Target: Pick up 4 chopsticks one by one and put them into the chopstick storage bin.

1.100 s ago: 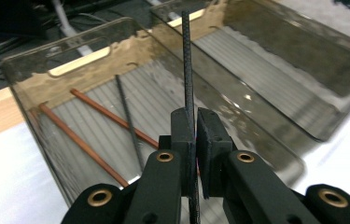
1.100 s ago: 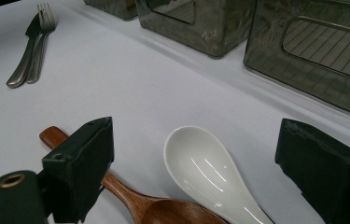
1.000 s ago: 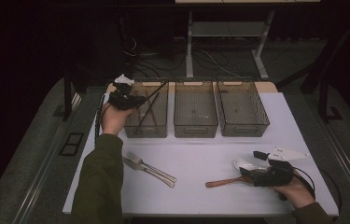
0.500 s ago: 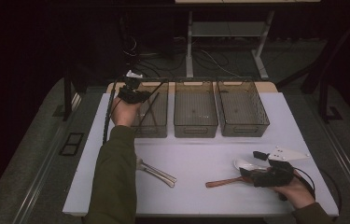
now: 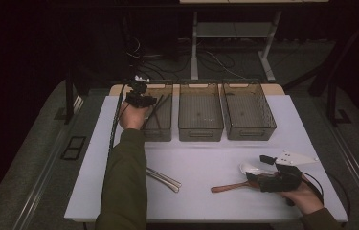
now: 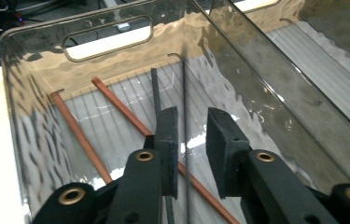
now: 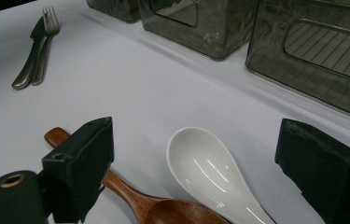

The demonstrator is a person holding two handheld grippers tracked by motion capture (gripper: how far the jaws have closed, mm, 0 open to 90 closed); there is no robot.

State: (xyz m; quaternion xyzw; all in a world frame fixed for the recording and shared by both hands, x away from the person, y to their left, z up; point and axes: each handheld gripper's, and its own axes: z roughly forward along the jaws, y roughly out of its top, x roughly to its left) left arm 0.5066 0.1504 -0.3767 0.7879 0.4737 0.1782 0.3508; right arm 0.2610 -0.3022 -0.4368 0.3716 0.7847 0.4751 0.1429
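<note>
While the left tool is held inside the leftmost bin, its jaws have just been opening and stand slightly apart, empty, above the dark chopsticks and reddish wooden chopsticks lying on the ribbed floor. The right tool is held wide open, low over a glossy white ceramic spoon and a wooden spoon. A metal fork and knife are laid on the white bench; the room behind is dark.
</note>
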